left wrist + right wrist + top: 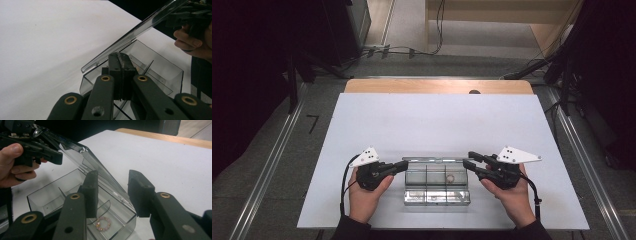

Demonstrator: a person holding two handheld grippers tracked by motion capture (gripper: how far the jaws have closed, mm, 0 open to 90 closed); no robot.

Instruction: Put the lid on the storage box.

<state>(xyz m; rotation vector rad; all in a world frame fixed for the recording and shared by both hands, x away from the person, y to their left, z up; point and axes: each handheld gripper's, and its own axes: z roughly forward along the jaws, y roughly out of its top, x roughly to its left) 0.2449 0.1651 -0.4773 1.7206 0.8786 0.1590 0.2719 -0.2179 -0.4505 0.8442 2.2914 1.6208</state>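
Lid-opening on the clear compartment box (437,182) at the counter's (437,120) near edge is in hand: my left claw (121,66) seems clamped on the box wall, my right claw (113,192) gapes empty astride the raised lid (100,170), which next needs regripping.

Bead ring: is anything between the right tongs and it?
Nothing visible blocks it. The bead ring lies in the box's end compartment, just below the open right tongs. The lid, held up by the left tongs, slants close beside that path.
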